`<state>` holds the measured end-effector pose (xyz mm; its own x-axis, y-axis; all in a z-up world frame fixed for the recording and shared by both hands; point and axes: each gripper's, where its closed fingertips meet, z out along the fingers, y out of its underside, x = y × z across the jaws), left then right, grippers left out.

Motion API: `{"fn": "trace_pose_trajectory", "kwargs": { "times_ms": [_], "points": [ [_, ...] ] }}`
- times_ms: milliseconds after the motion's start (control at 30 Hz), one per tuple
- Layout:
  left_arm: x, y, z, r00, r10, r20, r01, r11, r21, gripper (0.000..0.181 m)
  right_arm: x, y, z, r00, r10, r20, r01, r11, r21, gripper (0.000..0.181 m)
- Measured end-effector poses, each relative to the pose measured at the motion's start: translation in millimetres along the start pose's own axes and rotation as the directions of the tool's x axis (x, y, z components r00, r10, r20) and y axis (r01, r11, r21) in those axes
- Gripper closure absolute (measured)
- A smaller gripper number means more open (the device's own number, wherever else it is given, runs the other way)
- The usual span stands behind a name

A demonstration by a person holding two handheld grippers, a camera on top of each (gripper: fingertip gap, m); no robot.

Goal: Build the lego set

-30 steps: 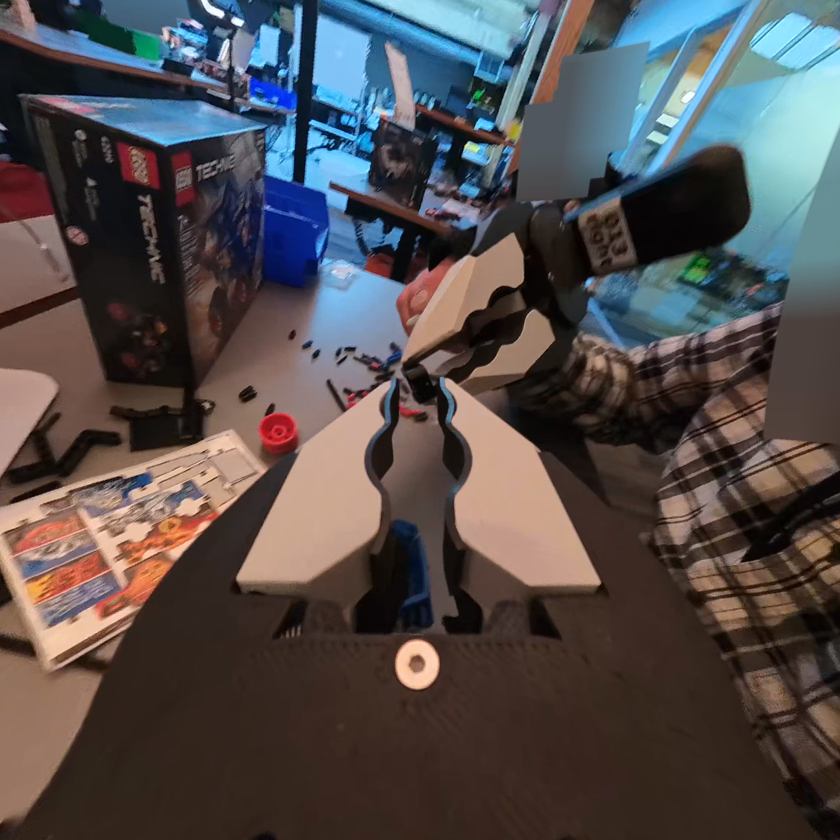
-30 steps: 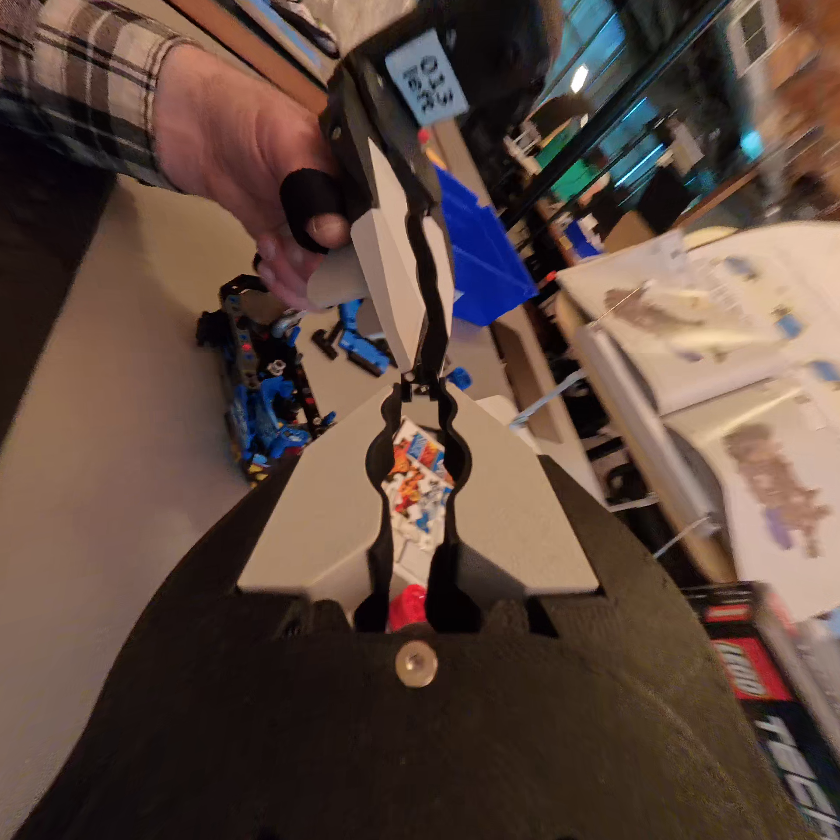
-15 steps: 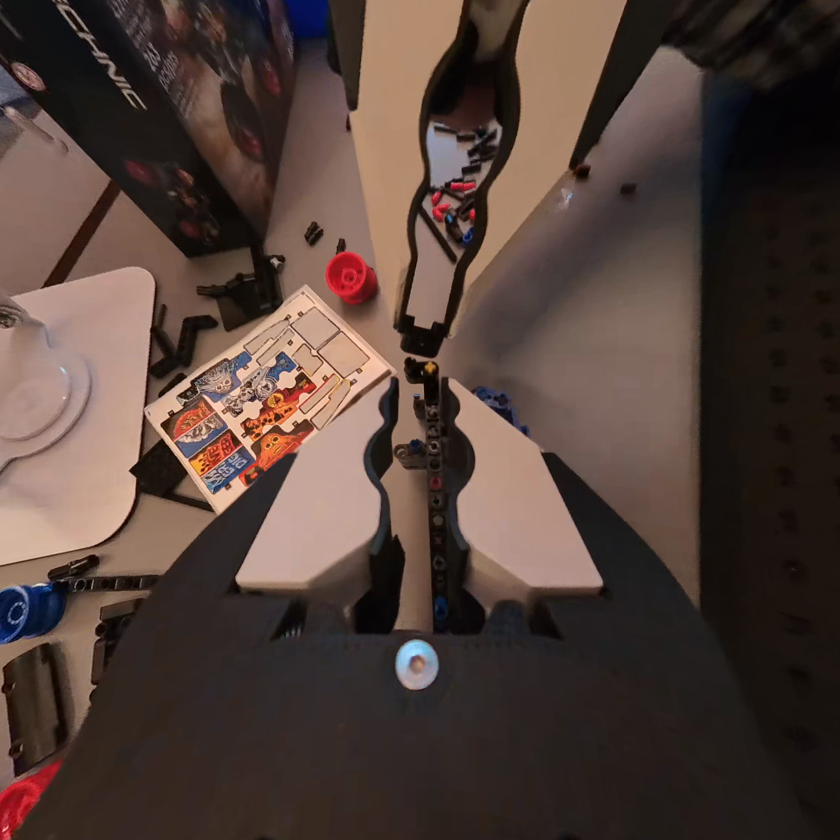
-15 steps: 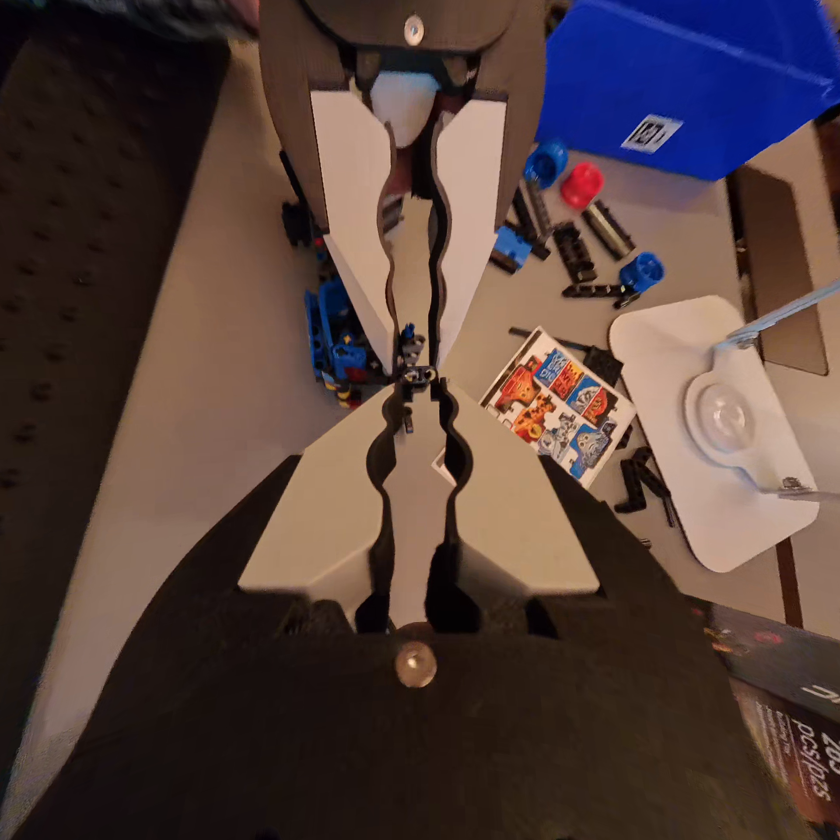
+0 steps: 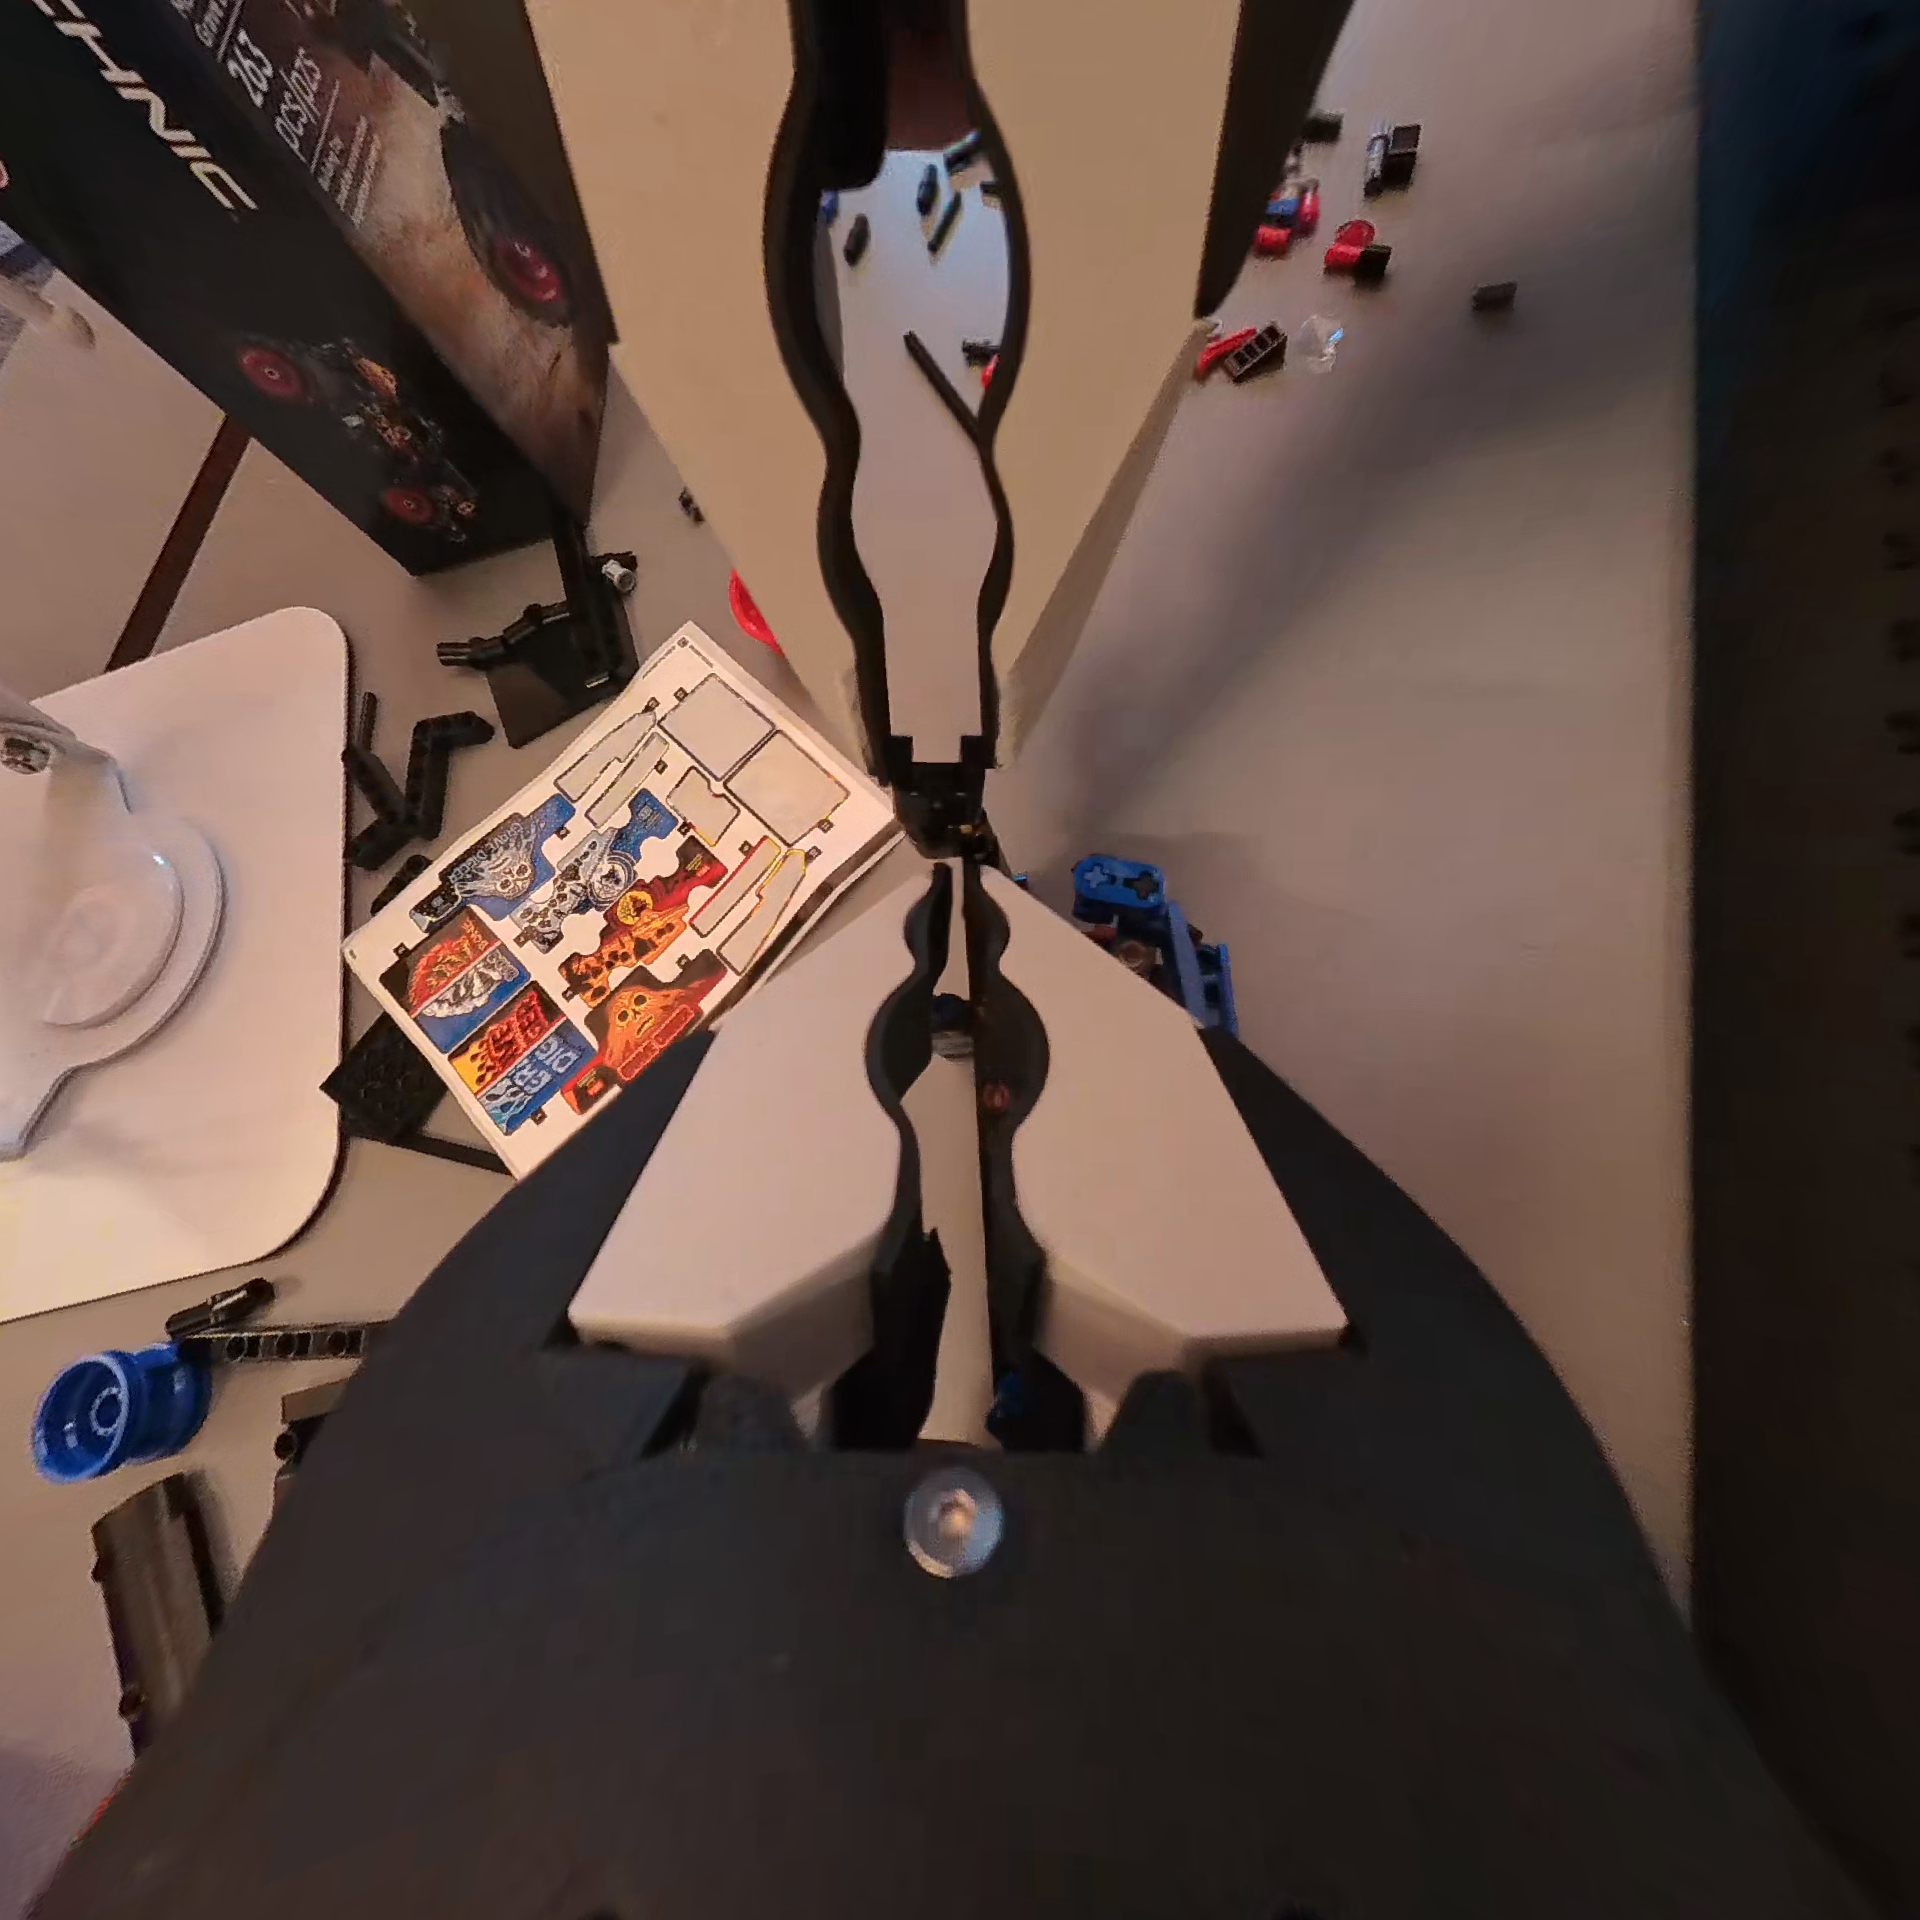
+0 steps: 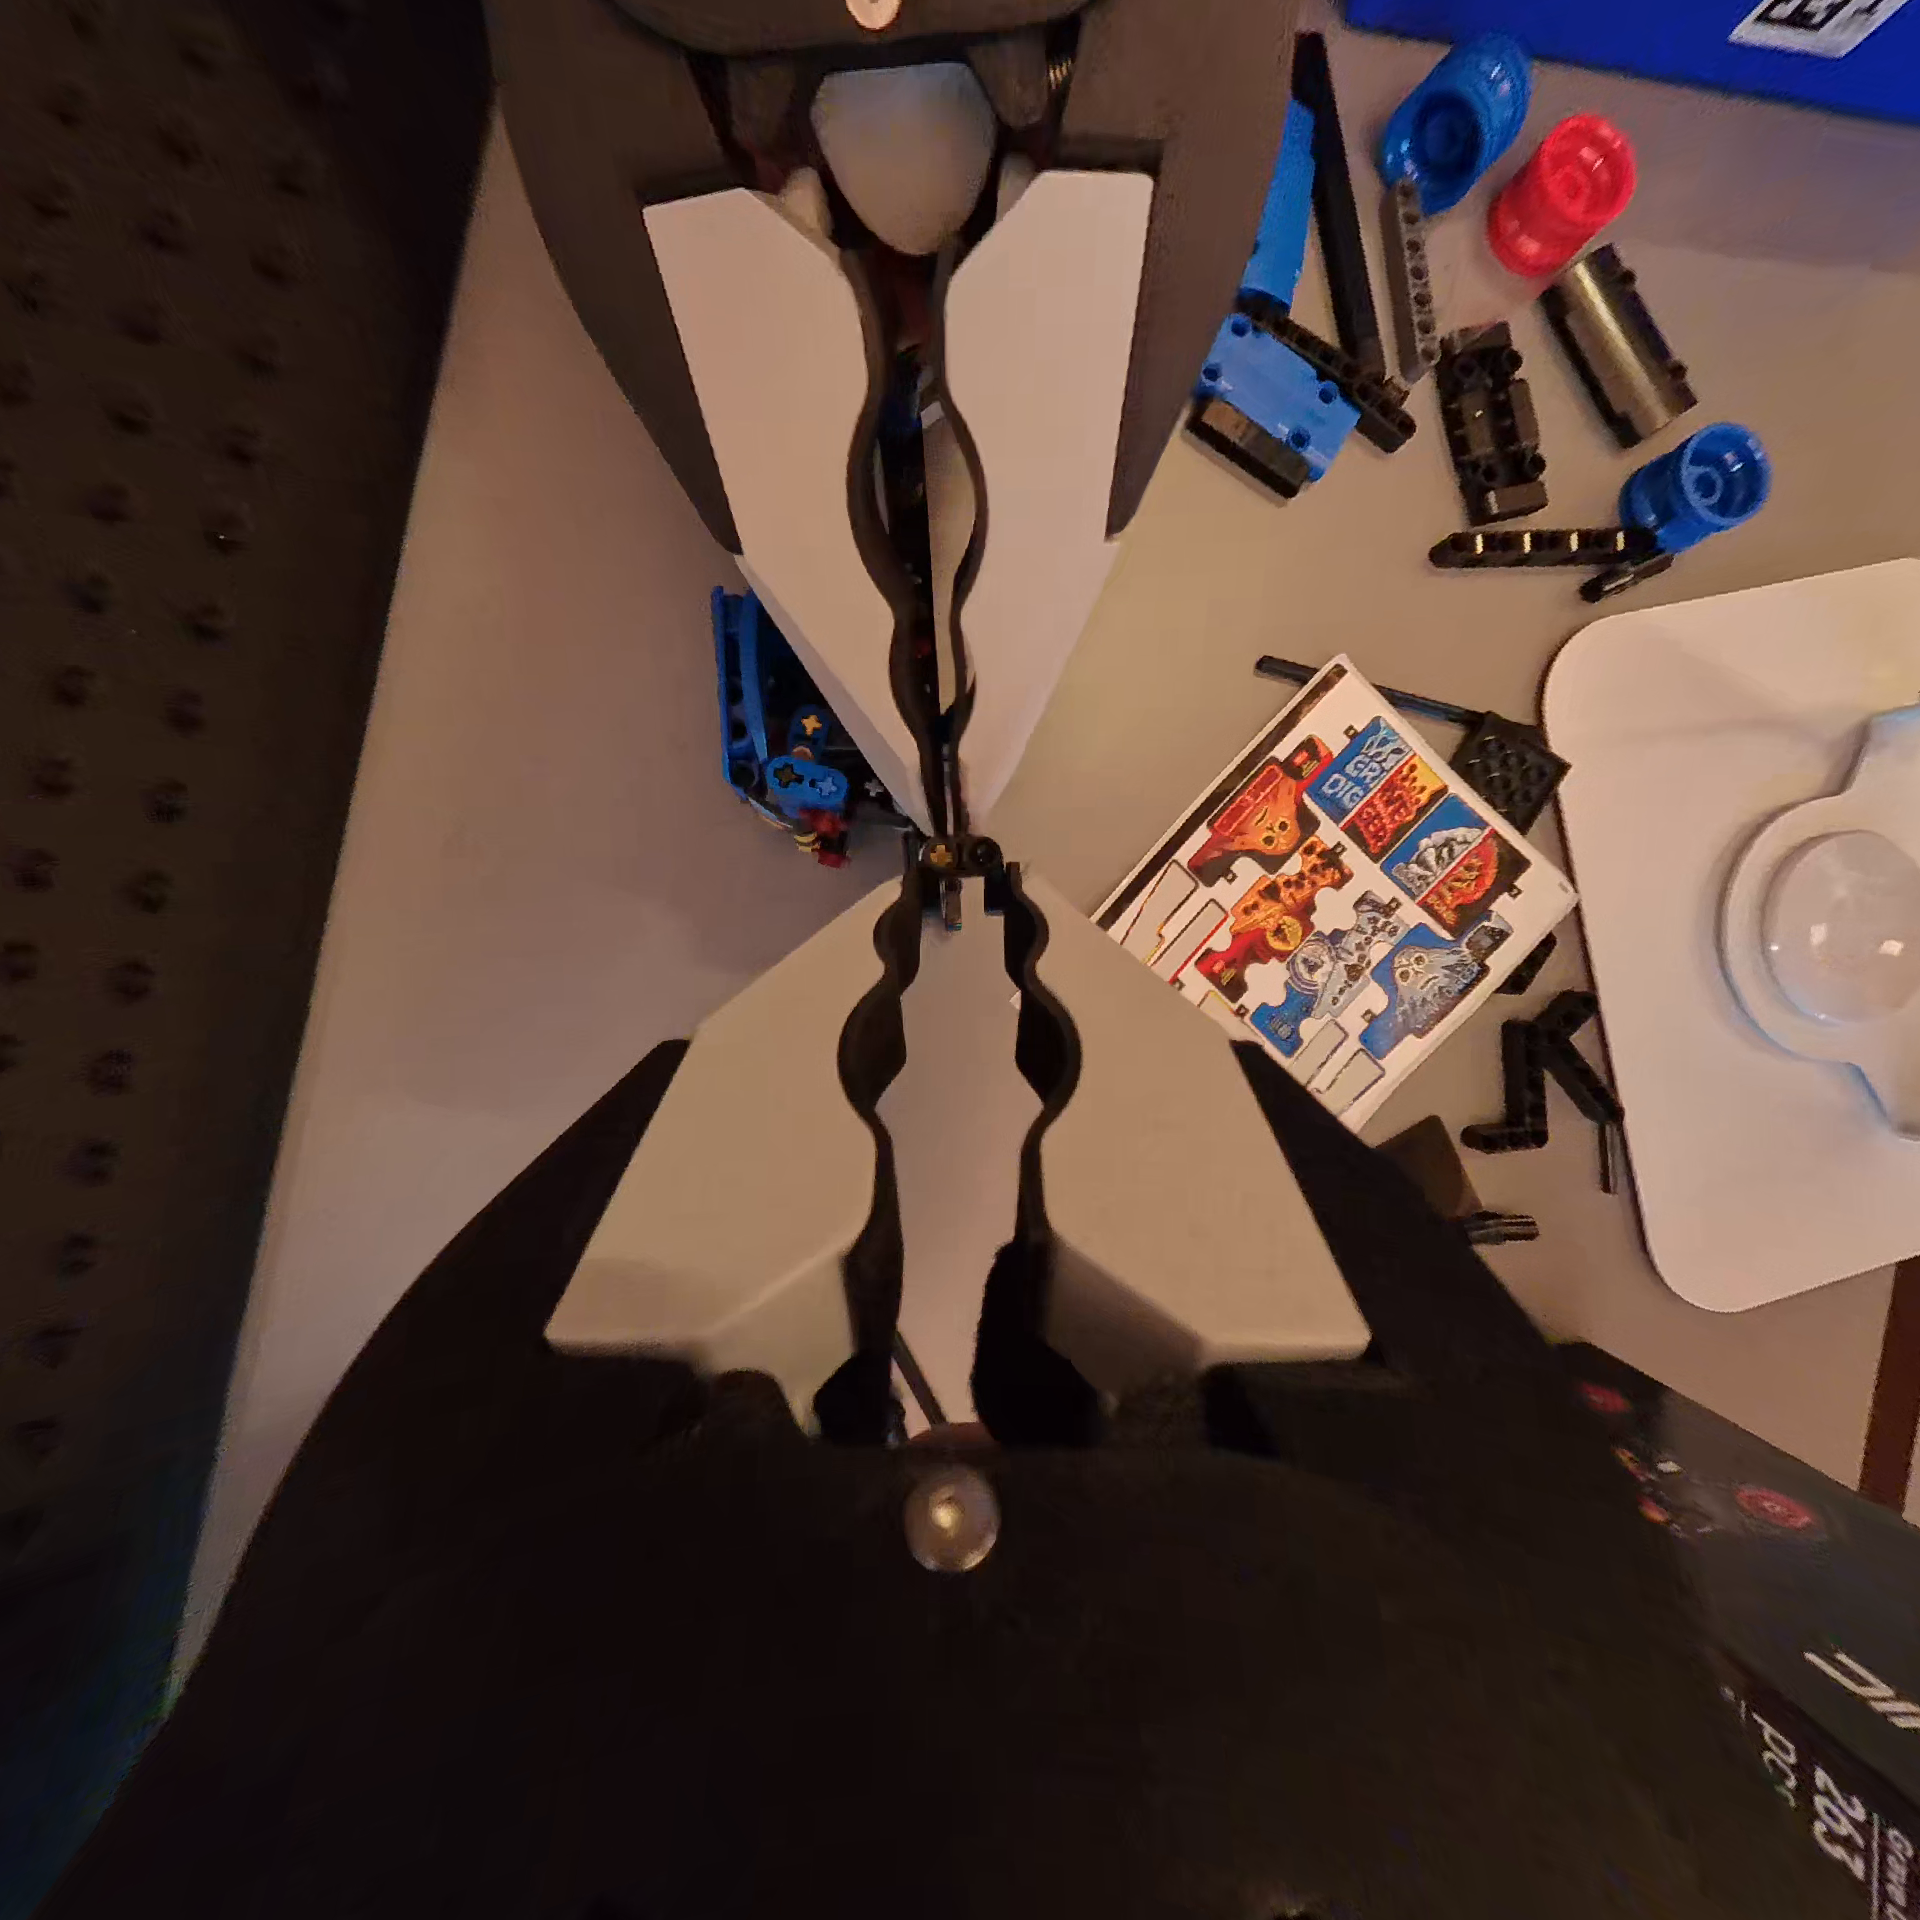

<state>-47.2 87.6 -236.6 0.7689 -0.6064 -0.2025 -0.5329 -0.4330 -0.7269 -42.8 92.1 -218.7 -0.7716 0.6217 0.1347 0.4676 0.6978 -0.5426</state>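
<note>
Overhead, left gripper (image 5: 958, 878) is clamping a black beam (image 5: 977, 1039) edgewise; right gripper (image 6: 961, 894), nearly closed, is pinching a small black connector (image 6: 954, 858) tip-to-tip above the desk (image 5: 1351, 727).

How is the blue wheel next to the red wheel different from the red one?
1. Colour: the blue wheel is blue; the red wheel is bright red.
2. Place: the blue wheel lies nearer the blue bin; the red wheel sits beside a dark cylinder-shaped piece.
3. Neighbours: a grey beam ends right at the blue wheel, not at the red wheel.

Both are small round hubs without tyres, lying tipped on the table.
</note>
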Motion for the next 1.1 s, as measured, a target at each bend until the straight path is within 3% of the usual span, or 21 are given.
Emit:
{"fn": "trace_pose_trajectory", "kwargs": {
  "times_ms": [367,667,800,933,1033,1100],
  "points": [
    [1.5,-0.2,5.1,1.000,0.019,-0.018,-0.019,1.000,-0.020,0.181,1.4,5.6,2.6,0.989,0.015,0.149,0.001,0.994,-0.109,0.168],
    [-4.1,-7.9,-1.3,0.998,0.045,0.040,-0.047,0.998,0.045,0.172,0.3,5.0,1.7,0.989,0.012,0.144,0.010,0.989,-0.150,0.168],
    [-6.4,-24.3,-13.7,0.979,0.160,0.126,-0.176,0.977,0.120,0.167,0.3,5.2,1.0,0.989,0.022,0.148,-0.001,0.990,-0.142,0.168],
    [1.3,-25.9,-11.1,0.928,0.330,0.172,-0.349,0.933,0.094,0.169,0.4,5.3,1.2,0.989,0.023,0.147,0.000,0.988,-0.156,0.167],
    [-5.0,-15.5,-2.3,0.910,0.362,0.202,-0.372,0.928,0.016,0.167,1.1,8.6,3.0,0.990,0.025,0.140,0.001,0.984,-0.178,0.167],
    [-4.2,-16.7,-3.9,0.922,0.340,0.187,-0.352,0.935,0.037,0.171,-0.7,7.7,2.6,0.989,0.024,0.144,0.001,0.985,-0.172,0.167]
  ]
}}
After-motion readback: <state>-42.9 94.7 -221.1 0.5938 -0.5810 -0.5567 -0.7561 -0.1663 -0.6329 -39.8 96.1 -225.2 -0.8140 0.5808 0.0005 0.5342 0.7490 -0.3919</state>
